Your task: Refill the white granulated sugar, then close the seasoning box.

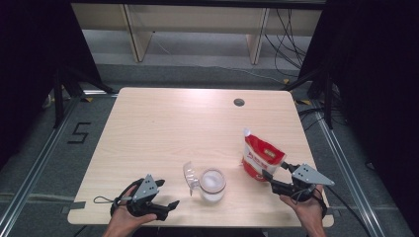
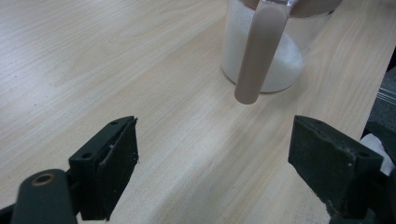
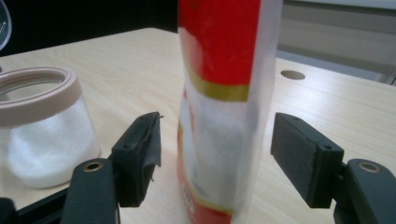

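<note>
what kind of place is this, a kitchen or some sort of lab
Probably a lab or recording studio, not a kitchen: a lone wooden table ringed by black curtains, loose cables on the floor behind, and a taped number marking beside it.

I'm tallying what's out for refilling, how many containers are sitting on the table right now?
2: a glass jar of white granules near the front edge, lid flipped open, and a red and white pouch standing to its right, between the right gripper fingers.
</note>
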A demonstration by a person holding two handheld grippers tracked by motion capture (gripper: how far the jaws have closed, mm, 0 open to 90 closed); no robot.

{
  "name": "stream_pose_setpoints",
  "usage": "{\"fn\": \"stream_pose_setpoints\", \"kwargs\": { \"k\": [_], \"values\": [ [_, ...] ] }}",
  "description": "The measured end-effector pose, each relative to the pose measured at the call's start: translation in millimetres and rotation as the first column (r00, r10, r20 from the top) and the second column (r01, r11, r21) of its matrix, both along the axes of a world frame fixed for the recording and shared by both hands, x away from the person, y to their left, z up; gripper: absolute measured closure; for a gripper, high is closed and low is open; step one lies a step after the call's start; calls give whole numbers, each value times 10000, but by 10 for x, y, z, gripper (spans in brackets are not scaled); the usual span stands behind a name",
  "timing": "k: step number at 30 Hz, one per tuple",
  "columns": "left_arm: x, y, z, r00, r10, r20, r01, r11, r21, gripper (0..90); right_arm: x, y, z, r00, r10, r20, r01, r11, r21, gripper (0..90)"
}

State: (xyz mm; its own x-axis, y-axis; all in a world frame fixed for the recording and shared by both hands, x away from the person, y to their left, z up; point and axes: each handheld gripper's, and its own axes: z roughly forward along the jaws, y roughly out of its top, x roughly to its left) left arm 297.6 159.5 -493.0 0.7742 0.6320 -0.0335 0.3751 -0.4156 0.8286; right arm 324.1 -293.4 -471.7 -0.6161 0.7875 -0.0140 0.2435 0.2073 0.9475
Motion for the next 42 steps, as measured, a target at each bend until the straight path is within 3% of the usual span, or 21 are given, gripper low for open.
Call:
{"fn": "stream_pose_setpoints", "kwargs": {
  "k": [1,2,3,4,6,8,9,10,13,14,16,23,24,25,26,31,36,41,42],
  "values": [
    [-8,-5,5,9999,76,-75,-76,9999,-69,155,-29,5,2,9999,-96,-141,97,9999,111,334],
    [-19,-8,9,9998,144,-158,-147,9997,-196,154,-29,-5,7,9999,6,106,-6,10000,-24,321],
    [-18,-2,9,9997,192,-140,-196,9995,-231,155,-75,8,9,9994,-258,-246,264,9994,234,312],
    [-5,21,14,9999,96,-82,-96,9999,-42,155,-77,-5,13,9997,-165,-206,168,9997,155,310],
    [-9,26,14,9997,197,-122,-199,9997,-156,154,-106,-17,7,9996,-158,-226,163,9996,211,306],
    [2,33,18,10000,67,23,-67,10000,-51,154,-153,-12,6,9982,-235,-553,250,9993,279,300],
    [-11,19,9,9996,225,-179,-228,9995,-197,154,-157,-15,2,9981,-239,-561,254,9993,261,294],
    [-15,5,3,9994,292,-186,-297,9992,-283,154,-150,-27,2,9988,-218,-431,221,9997,71,284],
    [-4,13,19,9998,114,-168,-114,9999,0,155,-203,-32,-3,9966,-383,-723,398,9990,185,281],
    [-5,3,18,9997,143,-189,-145,9998,-118,155,-194,-47,-11,9981,-284,-541,289,9996,80,278],
    [1,-1,20,9998,105,-186,-107,9999,-91,155,-225,-49,-24,9957,-430,-818,436,9990,48,272],
    [4,-13,17,9994,125,-331,-131,9997,-186,155,-290,-42,-48,9943,-224,-1042,201,9995,-230,256],
    [3,-11,19,9994,111,-315,-116,9998,-159,155,-324,-22,-48,9913,-312,-1282,287,9994,-211,253],
    [1,-11,21,9994,93,-329,-97,9998,-148,155,-309,-35,-52,9945,-150,-1036,103,9989,-451,251],
    [0,-12,22,9995,87,-319,-92,9998,-154,155,-336,-20,-48,9911,-165,-1324,123,9994,-319,249],
    [-7,-14,24,9995,190,-256,-195,9997,-166,154,-369,15,-55,9913,-106,-1313,17,9977,-677,242],
    [4,-20,18,9994,68,-328,-74,9998,-178,155,-396,41,-62,9880,-132,-1538,41,9982,-591,241],
    [3,-23,19,9995,31,-304,-35,9999,-130,155,-383,41,-67,9888,-75,-1492,-51,9965,-839,242],
    [8,-19,19,9999,106,-82,-106,9999,-2,155,-385,46,-70,9864,-3,-1643,-130,9967,-798,244]
  ]
}}
